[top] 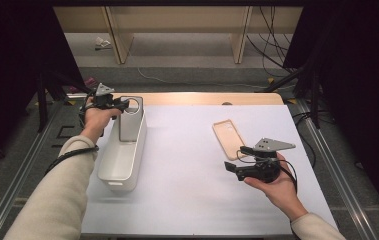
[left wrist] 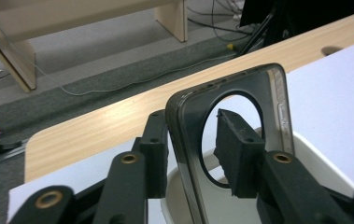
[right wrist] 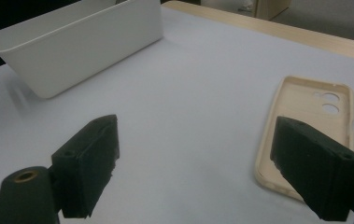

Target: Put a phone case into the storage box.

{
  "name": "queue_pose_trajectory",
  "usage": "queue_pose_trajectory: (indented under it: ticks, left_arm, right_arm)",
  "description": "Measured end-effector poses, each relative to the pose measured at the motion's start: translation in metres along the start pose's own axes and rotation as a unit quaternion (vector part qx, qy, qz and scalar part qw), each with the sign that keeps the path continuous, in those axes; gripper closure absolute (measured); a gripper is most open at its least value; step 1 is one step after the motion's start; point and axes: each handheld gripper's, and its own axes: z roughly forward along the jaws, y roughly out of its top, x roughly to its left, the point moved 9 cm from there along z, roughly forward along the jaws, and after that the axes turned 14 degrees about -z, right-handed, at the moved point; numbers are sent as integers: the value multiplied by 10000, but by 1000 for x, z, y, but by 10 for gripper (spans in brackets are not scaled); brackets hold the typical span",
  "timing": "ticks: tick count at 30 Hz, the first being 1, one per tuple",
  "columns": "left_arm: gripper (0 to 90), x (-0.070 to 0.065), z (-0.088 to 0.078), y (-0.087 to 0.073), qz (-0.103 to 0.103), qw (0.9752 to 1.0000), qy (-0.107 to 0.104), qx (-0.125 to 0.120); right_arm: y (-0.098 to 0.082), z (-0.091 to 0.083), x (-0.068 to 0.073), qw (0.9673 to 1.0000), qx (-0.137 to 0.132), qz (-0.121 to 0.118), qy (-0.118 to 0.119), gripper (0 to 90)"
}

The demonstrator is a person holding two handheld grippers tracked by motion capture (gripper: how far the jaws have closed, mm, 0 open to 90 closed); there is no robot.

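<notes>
Grey translucent phone case (left wrist: 233, 102) with a large round camera cutout stands upright in the far end of the white oblong plastic bin (top: 122, 155). Left gripper (top: 119, 104) has its jaws loosely either side of it, pads apart from it. Right gripper (top: 234, 159), well right of the bin, is wide open and empty, just beside a beige phone case (top: 229, 137) lying flat.

Two phone cases are in view: one grey translucent phone case (top: 131, 118) standing upright in the bin, and one beige phone case (top: 228, 138) lying flat on the tabletop (top: 187, 165). There is one white plastic bin (top: 122, 160). Two claws are present, a left claw (top: 122, 104) and a right claw (top: 234, 160).
</notes>
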Motion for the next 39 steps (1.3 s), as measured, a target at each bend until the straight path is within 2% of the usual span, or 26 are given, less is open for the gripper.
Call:
queue_pose_trajectory:
  ticks: [5, 8, 17, 21, 23, 26, 29, 35, 39]
  left_arm:
    - [560, 3, 1, -1, 136, 9993, 325, 153]
    - [505, 5, 1, -1, 127, 9986, 480, 183]
    - [336, 4, -1, 6, -18, 9975, 692, 156]
    - [283, 4, -6, 5, -160, 9967, 734, 321]
    - [270, 4, -9, 6, -175, 9968, 723, 305]
    - [205, 2, -14, 5, -210, 9965, 718, 377]
    - [160, 1, -21, 6, -242, 9968, 680, 330]
    - [132, -7, -38, 1, -231, 9981, 455, 340]
    - [147, -11, -56, -4, -365, 9984, 340, 247]
  right_arm:
    - [0, 0, 0, 10000, 7, 5, 6, 164]
    - [0, 0, 0, 10000, 4, 1, 8, 164]
    - [0, 0, 0, 10000, 8, 4, 11, 164]
    - [-1, 1, 0, 10000, 12, 27, 16, 164]
    - [-1, 1, 0, 10000, 19, 37, 7, 164]
    - [-1, 1, -1, 10000, 29, 52, -5, 164]
    - [-1, 1, -1, 10000, 37, 61, -5, 164]
    - [-1, 1, -2, 10000, 37, 80, -22, 164]
    - [-2, 1, -3, 9999, 59, 97, -24, 164]
